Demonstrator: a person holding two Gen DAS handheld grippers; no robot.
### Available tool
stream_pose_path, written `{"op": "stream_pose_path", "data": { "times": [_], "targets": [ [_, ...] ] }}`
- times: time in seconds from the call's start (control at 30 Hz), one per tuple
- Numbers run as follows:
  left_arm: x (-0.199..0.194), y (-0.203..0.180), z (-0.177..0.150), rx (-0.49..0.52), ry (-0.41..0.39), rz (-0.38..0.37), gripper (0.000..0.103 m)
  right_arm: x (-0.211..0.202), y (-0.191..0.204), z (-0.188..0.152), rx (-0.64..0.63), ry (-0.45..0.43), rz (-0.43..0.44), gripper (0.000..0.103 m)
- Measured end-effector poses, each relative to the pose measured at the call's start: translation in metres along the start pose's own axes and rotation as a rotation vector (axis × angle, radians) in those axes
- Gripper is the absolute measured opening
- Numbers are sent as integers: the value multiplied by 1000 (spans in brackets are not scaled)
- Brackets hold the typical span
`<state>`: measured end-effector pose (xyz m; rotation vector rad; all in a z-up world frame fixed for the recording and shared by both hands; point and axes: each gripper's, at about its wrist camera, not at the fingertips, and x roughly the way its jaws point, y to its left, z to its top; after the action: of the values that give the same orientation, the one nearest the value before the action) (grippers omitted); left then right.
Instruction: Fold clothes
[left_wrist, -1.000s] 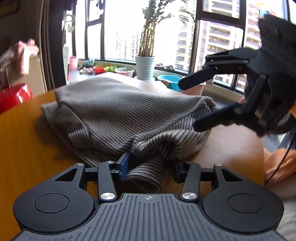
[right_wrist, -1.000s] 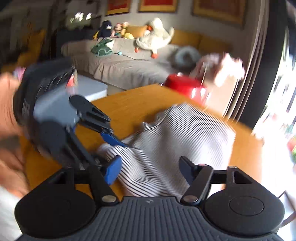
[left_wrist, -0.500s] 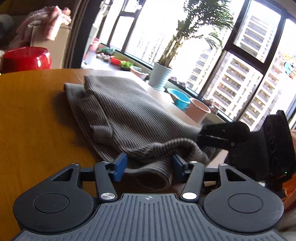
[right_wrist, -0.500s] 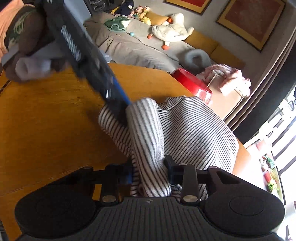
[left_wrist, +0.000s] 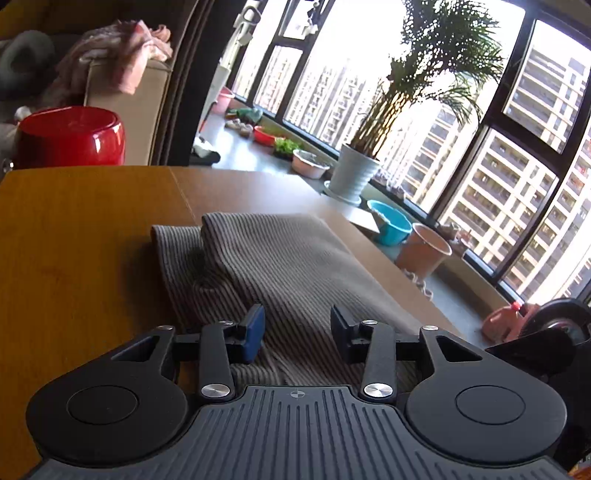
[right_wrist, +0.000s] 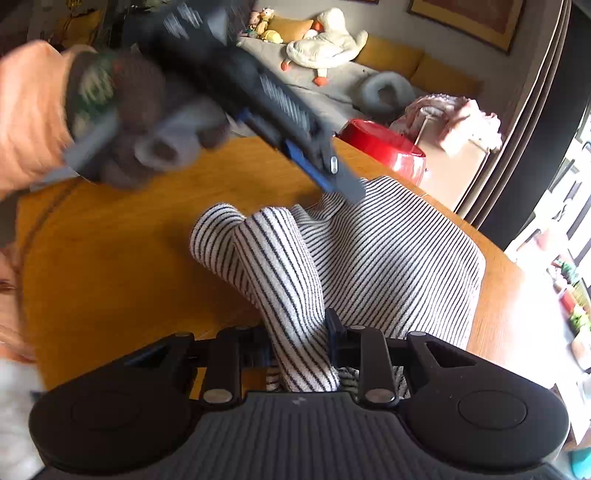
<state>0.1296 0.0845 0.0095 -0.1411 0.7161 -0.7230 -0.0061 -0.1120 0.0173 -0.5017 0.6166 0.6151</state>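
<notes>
A grey-and-black striped knit garment (left_wrist: 288, 266) lies partly folded on the wooden table (left_wrist: 74, 236). My left gripper (left_wrist: 297, 334) is open just above the garment's near part, with cloth below the gap but not pinched. My right gripper (right_wrist: 297, 345) is shut on a raised fold of the same garment (right_wrist: 388, 254), which rises between its fingers. In the right wrist view the left gripper (right_wrist: 332, 177) hovers over the garment's far edge, held by a gloved hand (right_wrist: 147, 129), blurred by motion.
A red pot (left_wrist: 70, 136) stands past the table's far left edge beside a beige box with pink cloth (left_wrist: 122, 59). A windowsill holds a potted plant (left_wrist: 354, 173), a blue bowl (left_wrist: 391, 221) and a pink pot (left_wrist: 424, 251). A sofa with plush toys (right_wrist: 325, 37) is behind.
My left gripper has opened, let go of the cloth and moved up over the garment. My right gripper stays shut on its fold, which now stands higher.
</notes>
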Motion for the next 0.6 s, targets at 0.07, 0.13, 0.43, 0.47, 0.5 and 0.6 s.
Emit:
{"op": "stream_pose_path", "data": {
  "times": [0.07, 0.13, 0.43, 0.47, 0.5, 0.6],
  "targets": [
    [5, 6, -7, 4, 21, 6, 42, -17, 1, 4, 0, 8, 23, 23],
    [7, 14, -14, -10, 39, -2, 42, -39, 1, 13, 3, -2, 51, 22],
    [12, 30, -17, -71, 71, -66, 52, -58, -57, 81, 2, -43, 93, 20],
    [14, 33, -17, -81, 77, -63, 52, -45, -71, 82, 36, -33, 92, 20],
    [16, 35, -17, -90, 81, -61, 53, -30, -83, 79, 77, -22, 84, 20],
    [16, 35, -18, -97, 78, -67, 52, 15, -113, 58, 192, 37, 88, 21]
  ]
}}
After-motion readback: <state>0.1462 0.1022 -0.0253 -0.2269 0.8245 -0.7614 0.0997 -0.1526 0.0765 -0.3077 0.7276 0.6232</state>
